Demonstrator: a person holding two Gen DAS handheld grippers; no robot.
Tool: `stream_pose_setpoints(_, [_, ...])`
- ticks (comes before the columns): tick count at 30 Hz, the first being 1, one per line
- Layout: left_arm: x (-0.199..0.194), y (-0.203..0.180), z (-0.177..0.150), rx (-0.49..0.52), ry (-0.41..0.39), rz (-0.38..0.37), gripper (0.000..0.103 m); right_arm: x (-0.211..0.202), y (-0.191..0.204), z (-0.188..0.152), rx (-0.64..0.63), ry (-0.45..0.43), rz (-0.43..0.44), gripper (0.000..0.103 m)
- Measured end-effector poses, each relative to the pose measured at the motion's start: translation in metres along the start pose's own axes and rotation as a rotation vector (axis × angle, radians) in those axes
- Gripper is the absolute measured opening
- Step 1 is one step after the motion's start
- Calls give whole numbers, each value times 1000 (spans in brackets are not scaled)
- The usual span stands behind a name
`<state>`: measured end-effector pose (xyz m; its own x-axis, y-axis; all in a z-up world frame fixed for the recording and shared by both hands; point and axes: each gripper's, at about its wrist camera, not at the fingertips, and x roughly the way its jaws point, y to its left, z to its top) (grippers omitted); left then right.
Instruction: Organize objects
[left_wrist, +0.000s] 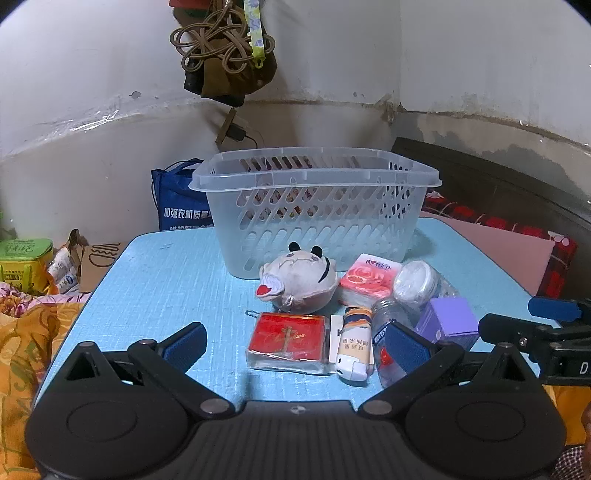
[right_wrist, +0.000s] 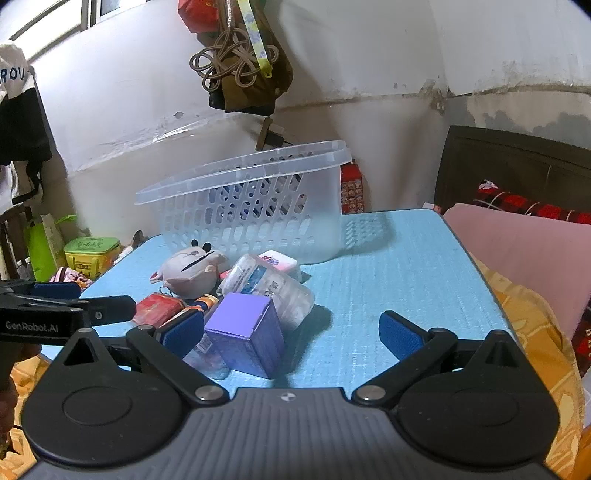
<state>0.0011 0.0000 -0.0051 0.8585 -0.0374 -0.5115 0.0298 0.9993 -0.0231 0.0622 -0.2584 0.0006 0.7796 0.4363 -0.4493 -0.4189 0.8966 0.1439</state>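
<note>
Objects—plush toy (left_wrist: 299, 277), red box (left_wrist: 286, 341), purple box (right_wrist: 245, 334)—clustered on blue table (left_wrist: 166, 288) before translucent basket (left_wrist: 314, 206). Left gripper (left_wrist: 295, 343) and right gripper (right_wrist: 291, 334), both tilted downward, jaws spread wide, grasping nothing.

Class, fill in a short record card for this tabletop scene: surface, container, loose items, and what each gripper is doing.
surface: blue table
container: clear slotted basket, upright at the far side; contents unclear
loose items: plush toy, red packet, pink tissue pack, purple box, clear bottle, small tube, all clustered in front of the basket
left gripper: open, holding nothing
right gripper: open, holding nothing, purple box just ahead of it
</note>
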Motion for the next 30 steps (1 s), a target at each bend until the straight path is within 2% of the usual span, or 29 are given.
stream_pose_setpoints(30, [4,5,-2,-14,-2,-24,103,-3,3,-3,-24,-22,54,103])
